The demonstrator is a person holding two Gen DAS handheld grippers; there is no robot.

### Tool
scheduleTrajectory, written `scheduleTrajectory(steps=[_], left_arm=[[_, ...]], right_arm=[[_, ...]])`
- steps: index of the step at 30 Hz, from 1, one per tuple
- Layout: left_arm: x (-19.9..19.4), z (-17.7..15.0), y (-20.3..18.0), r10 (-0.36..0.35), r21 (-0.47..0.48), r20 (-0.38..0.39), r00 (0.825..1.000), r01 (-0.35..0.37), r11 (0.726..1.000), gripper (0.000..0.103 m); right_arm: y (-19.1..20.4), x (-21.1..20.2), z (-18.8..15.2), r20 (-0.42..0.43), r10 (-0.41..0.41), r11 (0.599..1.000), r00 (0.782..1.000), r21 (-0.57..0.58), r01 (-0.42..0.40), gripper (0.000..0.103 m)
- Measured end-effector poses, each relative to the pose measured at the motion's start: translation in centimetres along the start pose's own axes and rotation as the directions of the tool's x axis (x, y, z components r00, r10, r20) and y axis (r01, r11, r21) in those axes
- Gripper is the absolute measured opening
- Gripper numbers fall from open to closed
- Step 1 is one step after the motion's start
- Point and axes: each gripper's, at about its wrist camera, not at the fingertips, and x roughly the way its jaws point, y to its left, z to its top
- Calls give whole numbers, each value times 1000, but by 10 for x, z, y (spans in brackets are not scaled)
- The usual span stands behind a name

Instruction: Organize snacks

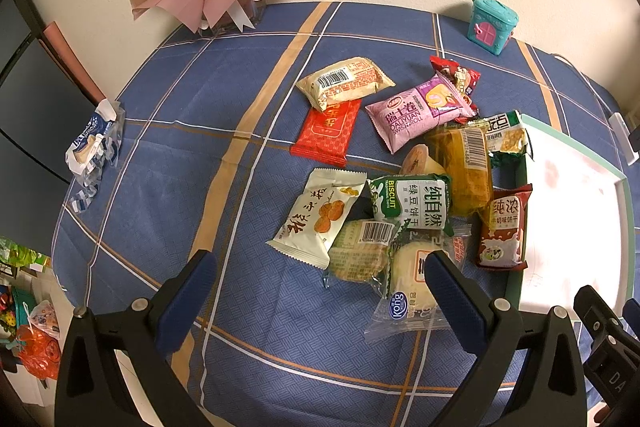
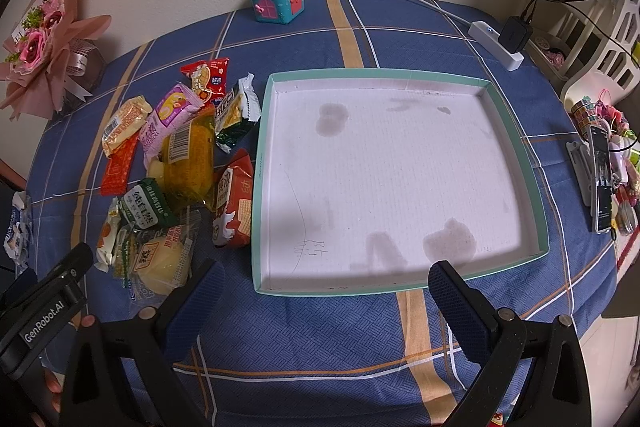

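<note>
Both tongs stand wide open and hold nothing. The left tongs hover low-centre in their frame – nearest the snack pile, whose clear-wrapped bun lies just ahead, its long axis running toward lower right. The right tongs face the empty tray on the worktop – pile at centre-left

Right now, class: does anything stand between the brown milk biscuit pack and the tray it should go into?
Nothing visible does. The brown milk biscuit pack leans against the teal tray wall, and the tray holds no snacks.
</note>
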Motion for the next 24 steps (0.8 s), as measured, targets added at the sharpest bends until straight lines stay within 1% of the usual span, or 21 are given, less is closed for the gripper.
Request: scheduleTrajectory(steps=[15, 19, 24], left_arm=[[2, -2, 1, 2, -5, -1, 1000, -2, 1000, 103], [6, 0, 12, 10, -49, -5, 1000, -10, 999, 103], [19, 1, 31, -6, -108, -48, 999, 0, 994, 103]], right_arm=[[1, 1, 0, -1, 3, 1000, 1000, -2, -3, 103], [8, 2, -3, -3, 14, 1000, 1000, -22, -14, 103], [32, 10, -10, -35, 55, 994, 998, -92, -58, 103]])
